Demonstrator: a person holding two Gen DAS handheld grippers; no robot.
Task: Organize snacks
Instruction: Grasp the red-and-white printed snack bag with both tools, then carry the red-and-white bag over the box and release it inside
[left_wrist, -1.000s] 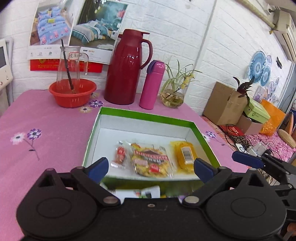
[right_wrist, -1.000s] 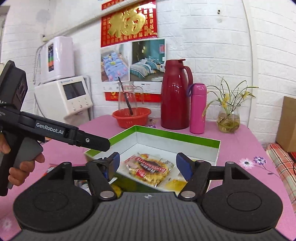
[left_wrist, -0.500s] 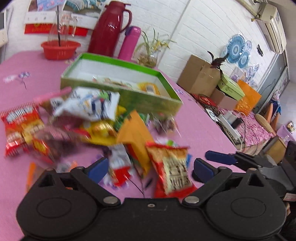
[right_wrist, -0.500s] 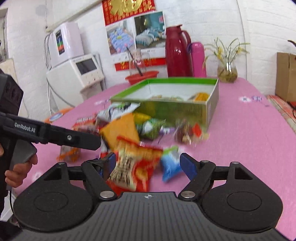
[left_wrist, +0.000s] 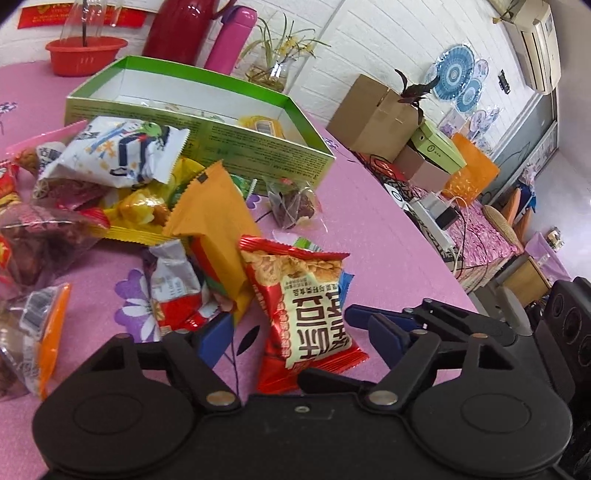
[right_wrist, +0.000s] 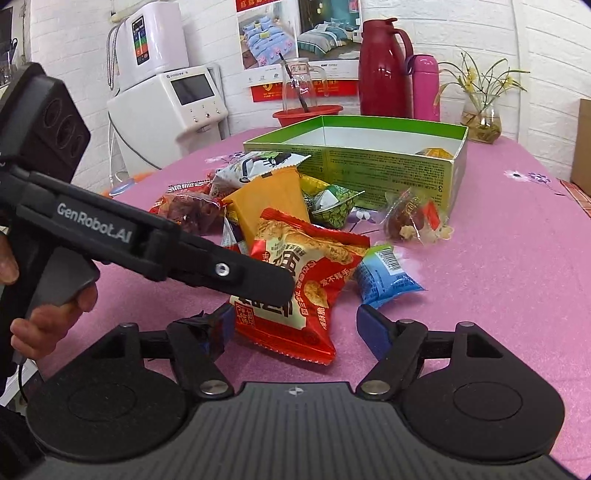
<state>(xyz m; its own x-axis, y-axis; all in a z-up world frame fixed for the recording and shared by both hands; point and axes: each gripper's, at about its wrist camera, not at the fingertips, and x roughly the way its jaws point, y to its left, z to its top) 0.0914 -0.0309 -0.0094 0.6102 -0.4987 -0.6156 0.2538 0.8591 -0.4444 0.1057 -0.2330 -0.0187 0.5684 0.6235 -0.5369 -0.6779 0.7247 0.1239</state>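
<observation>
Both my grippers, left (left_wrist: 301, 338) and right (right_wrist: 295, 328), jaws apart, have swung from the box (right_wrist: 388, 166) down to the red packet (right_wrist: 295, 284) (nearest of the pile), so picking comes next.

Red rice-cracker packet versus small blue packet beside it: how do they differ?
The red rice-cracker packet is clearly larger than the small blue packet. The red one lies between the right gripper fingers, partly under the left gripper; the blue one lies clear of both. Red leans on the pile; blue sits flat. Both are sealed, outside the green box.
</observation>
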